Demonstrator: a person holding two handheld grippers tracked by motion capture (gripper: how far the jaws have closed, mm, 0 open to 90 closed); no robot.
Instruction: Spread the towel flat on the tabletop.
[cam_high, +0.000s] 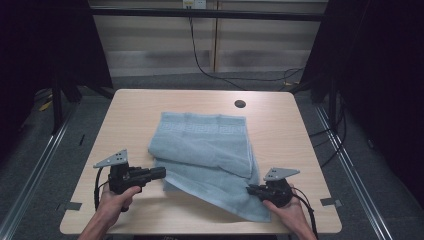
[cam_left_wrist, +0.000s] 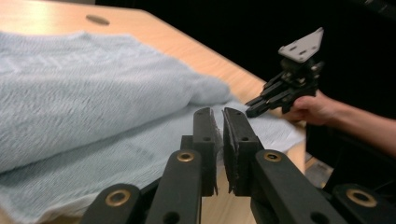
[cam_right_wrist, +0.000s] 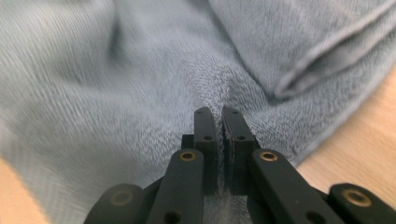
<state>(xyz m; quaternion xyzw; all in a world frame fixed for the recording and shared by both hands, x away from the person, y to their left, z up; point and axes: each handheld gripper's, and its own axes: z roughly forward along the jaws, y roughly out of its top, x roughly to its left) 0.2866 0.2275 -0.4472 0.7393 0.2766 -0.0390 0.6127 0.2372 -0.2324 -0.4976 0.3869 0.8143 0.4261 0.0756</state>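
Observation:
A light blue towel (cam_high: 205, 145) lies loosely folded in the middle of the wooden table (cam_high: 140, 105). At its near left edge my left gripper (cam_high: 161, 173) is shut, and the left gripper view shows a thin pale strip of the towel (cam_left_wrist: 93, 93) pinched between the jaws of that gripper (cam_left_wrist: 219, 114). My right gripper (cam_high: 251, 189) sits on the towel's near right part. In the right gripper view it (cam_right_wrist: 218, 112) is shut on the towel (cam_right_wrist: 116, 70), with the cloth puckering into the jaws. The left gripper view also shows the right gripper (cam_left_wrist: 250, 112) farther off, held by a hand (cam_left_wrist: 310, 109).
A round cable hole (cam_high: 240, 104) sits near the table's far edge. Bare wood runs around the towel on every side, and the near table edge lies just behind both hands. Black frame posts and cables stand beyond the table.

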